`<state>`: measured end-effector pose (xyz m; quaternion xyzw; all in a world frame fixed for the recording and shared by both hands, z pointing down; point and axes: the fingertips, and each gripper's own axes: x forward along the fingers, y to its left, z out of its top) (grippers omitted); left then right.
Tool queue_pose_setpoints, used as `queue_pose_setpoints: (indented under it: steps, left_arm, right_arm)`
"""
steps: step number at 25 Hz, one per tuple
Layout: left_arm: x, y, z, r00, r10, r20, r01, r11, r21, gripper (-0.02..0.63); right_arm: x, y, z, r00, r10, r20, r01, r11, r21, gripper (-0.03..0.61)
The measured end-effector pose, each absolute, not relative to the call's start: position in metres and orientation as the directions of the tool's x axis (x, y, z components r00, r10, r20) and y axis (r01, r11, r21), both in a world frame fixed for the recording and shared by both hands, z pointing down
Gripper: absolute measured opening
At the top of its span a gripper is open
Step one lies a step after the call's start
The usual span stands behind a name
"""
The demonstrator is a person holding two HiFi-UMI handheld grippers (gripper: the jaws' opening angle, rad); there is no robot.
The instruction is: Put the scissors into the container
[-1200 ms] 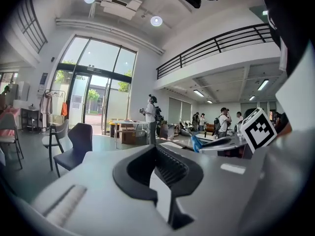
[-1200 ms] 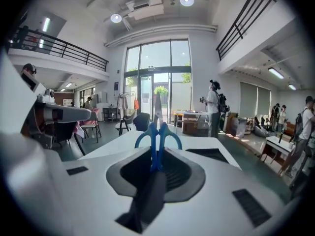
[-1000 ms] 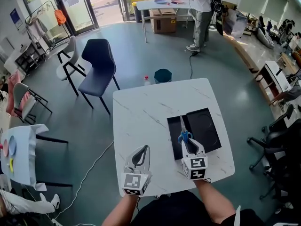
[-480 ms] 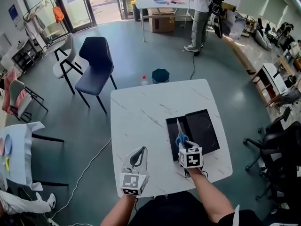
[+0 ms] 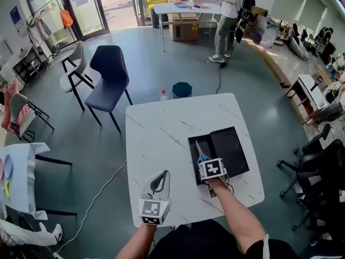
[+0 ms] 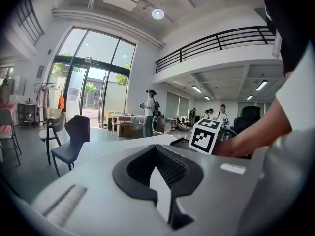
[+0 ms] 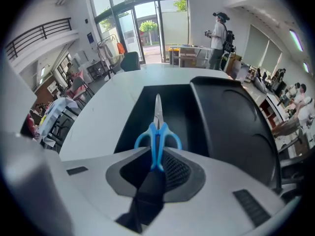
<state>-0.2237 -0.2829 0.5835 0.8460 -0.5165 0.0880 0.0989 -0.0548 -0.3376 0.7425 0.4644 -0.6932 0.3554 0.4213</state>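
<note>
Blue-handled scissors (image 5: pixel 201 156) (image 7: pixel 157 131) are in my right gripper (image 5: pixel 206 164) (image 7: pixel 156 157), which is shut on their handle; the blades point away from me. They hang low over the left half of the black container (image 5: pixel 235 151) (image 7: pixel 231 117), which lies open on the right side of the white marble table (image 5: pixel 156 128). Whether the blade tips touch the tray floor I cannot tell. My left gripper (image 5: pixel 161 175) (image 6: pixel 158 154) rests near the table's front edge, left of the container, shut with nothing in it.
Beyond the table's far edge, a small bottle (image 5: pixel 163 94) and a teal bin (image 5: pixel 182 89) stand on the floor. A dark blue chair (image 5: pixel 109 74) is at the far left. A cable (image 5: pixel 102 193) runs along the floor left of the table. A person (image 5: pixel 229 15) stands far back.
My right gripper has carried the scissors forward and down, over the container's left half. The left gripper has stayed where it was.
</note>
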Motion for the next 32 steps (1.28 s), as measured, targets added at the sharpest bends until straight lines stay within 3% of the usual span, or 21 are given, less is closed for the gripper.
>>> queue_pose_setpoints:
  steps: [13, 19, 26, 32]
  left_arm:
    - [-0.233, -0.27, 0.583, 0.411, -0.875, 0.256, -0.911, -0.405, 0.076, 0.008]
    - [-0.236, -0.267, 0.579, 0.399, -0.882, 0.249, -0.916, -0.393, 0.075, 0.008]
    - [-0.231, -0.261, 0.571, 0.404, -0.885, 0.233, -0.914, -0.399, 0.067, 0.008]
    - [-0.227, -0.256, 0.551, 0.425, -0.884, 0.197, -0.905, -0.419, 0.069, 0.008]
  right_arm:
    - [-0.053, -0.35, 0.768, -0.157, -0.277, 0.948, -0.924, 0.381, -0.042, 0.086]
    - [-0.06, -0.343, 0.736, -0.185, -0.34, 0.922, -0.923, 0.383, -0.044, 0.14]
    - [-0.079, -0.341, 0.617, -0.345, -0.633, 0.693, -0.884, 0.467, -0.013, 0.083]
    - [-0.078, -0.32, 0.531, -0.374, -0.81, 0.452, -0.89, 0.45, 0.072, 0.011]
